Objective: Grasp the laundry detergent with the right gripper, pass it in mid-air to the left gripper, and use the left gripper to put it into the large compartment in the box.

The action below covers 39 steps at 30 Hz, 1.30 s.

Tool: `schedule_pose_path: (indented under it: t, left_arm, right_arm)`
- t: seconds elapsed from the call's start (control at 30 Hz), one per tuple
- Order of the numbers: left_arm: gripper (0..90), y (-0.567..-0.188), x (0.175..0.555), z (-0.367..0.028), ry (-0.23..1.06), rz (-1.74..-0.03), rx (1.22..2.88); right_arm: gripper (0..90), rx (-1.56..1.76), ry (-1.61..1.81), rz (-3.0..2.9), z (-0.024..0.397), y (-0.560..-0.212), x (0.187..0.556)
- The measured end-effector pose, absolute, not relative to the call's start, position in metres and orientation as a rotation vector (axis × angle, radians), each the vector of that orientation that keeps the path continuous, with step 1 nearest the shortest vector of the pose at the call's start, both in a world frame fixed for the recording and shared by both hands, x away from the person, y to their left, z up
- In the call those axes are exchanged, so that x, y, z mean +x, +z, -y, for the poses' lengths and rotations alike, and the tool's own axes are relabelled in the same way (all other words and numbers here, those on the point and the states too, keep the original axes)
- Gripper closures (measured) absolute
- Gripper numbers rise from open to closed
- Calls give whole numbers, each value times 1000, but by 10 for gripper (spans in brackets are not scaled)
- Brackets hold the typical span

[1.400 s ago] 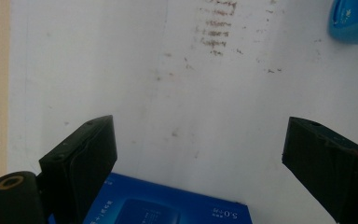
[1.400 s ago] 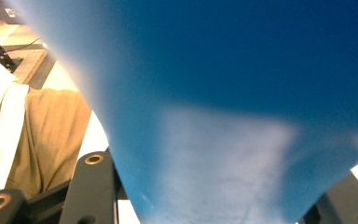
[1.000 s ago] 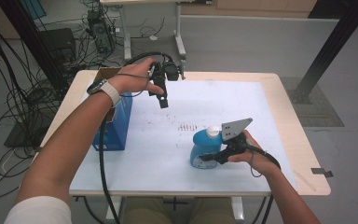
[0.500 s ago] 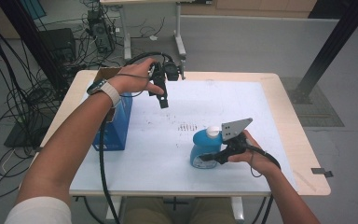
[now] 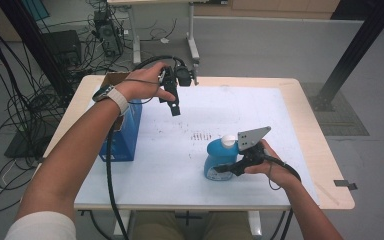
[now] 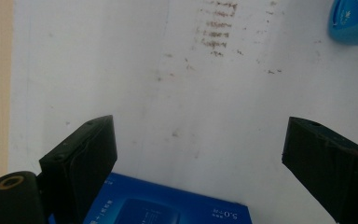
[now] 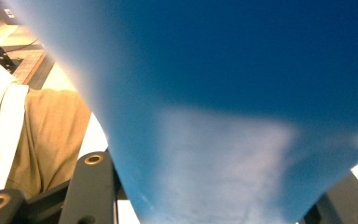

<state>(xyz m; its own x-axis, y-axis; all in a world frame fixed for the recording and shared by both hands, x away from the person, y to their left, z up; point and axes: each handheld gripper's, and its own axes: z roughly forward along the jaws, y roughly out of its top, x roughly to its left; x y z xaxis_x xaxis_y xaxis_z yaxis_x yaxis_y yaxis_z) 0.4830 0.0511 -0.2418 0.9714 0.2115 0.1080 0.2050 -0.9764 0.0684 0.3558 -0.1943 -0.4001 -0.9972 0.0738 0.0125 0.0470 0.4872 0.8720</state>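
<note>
We see a table w/ a white sheet on top, and a person working two hand-held grippers over it. The left gripper hangs above the sheet near the far edge, held by the left hand, pointing down; in the left gripper view its jaws stand wide apart w/ nothing between them, just the stained sheet below. A blue box stands on the table's left part, just beside the left forearm; its top edge shows at the bottom of the left gripper view, between the jaws but farther off. The right gripper sits at the near right of the sheet, held by the right hand, its jaws clamped on either side of a blue bottle w/ a white cap. The bottle stands upright on the sheet, well apart from the box. In the right gripper view the bottle's blue body is blurred, v. close, w/ a jaw on each side.
</note>
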Motion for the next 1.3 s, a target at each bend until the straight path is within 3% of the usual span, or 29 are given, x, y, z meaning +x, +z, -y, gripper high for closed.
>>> schedule_pose_path:
  t: [1.3]
  left_arm:
    - [104,-242,483,-51,177,-325,3063]
  right_arm:
    - [437,112,1576,-2682,194,-400,355]
